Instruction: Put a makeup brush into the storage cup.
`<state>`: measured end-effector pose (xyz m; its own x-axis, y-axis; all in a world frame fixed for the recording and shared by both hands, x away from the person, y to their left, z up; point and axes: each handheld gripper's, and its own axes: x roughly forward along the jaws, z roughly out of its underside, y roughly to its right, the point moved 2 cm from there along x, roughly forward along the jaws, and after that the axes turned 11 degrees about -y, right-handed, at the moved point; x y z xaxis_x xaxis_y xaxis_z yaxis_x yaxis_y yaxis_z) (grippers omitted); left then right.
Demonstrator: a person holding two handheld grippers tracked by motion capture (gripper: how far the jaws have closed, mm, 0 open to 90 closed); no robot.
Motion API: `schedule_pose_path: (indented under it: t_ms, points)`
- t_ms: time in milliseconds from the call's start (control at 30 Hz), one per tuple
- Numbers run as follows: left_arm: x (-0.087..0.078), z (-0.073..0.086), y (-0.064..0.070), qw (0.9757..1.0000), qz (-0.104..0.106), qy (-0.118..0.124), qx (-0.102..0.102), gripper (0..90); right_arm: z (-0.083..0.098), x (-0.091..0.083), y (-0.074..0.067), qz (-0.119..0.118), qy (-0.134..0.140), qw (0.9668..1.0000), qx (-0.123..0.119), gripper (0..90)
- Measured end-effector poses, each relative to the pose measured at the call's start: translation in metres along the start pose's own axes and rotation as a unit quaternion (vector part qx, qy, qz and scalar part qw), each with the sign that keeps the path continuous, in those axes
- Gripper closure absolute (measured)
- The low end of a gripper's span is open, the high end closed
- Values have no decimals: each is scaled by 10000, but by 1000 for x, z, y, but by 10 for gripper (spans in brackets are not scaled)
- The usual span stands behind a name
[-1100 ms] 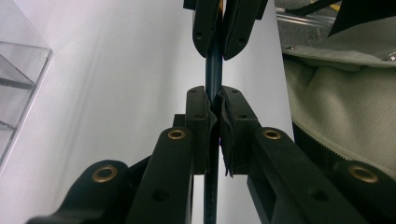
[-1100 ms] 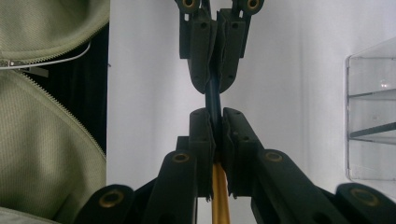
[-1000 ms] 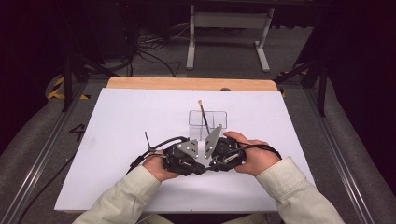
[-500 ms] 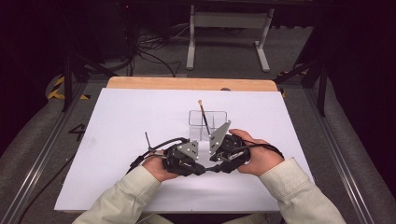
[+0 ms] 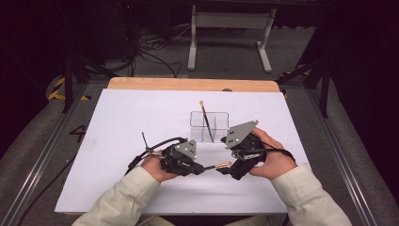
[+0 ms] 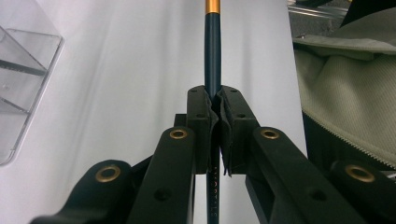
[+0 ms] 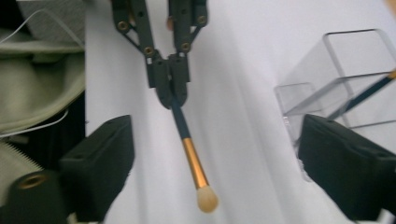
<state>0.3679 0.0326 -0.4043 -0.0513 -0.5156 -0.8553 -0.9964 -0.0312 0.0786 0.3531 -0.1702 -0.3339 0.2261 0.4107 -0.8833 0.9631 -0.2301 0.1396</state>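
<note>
A make-up brush (image 5: 217,165) with a dark blue handle, gold ferrule and pale tip is held level above the white table sheet. My left gripper (image 5: 200,168) is shut on its handle (image 6: 213,70), the pads pinching it. My right gripper (image 5: 229,169) has just been opening. Its jaws stand wide apart on either side of the brush head (image 7: 207,200) without touching it. In the right gripper view my right gripper (image 7: 222,163) faces the left gripper (image 7: 170,91). A second brush (image 5: 205,118) leans in a clear acrylic box (image 5: 221,123) just behind the hands.
The clear box (image 7: 348,60) has a divider and stands close to the right gripper's far jaw. A pale sleeve (image 6: 345,79) lies beside the left gripper. The white sheet (image 5: 122,122) covers the table, with a wooden edge (image 5: 188,84) at the back.
The right gripper's jaws have opened off the brush's head end and the hand has drawn back to the right and slightly up. The left gripper keeps its hold and has not moved.
</note>
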Motion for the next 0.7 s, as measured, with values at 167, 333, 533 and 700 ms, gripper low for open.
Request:
schedule_pose_path:
  t_ms: [167,333,533,700]
  points:
    - [-3,4,-2,9999,-37,104,-90,836,10,-9,1,241,294,9991,201,22]
    - [-8,7,-6,9995,-109,236,-182,837,29,-20,3,428,676,9954,527,2]
    - [-10,8,-7,9991,-108,343,-241,837,46,-34,2,684,1057,9892,752,0]
    - [-13,10,-9,9986,-138,422,-286,838,59,-39,3,779,1331,9834,952,0]
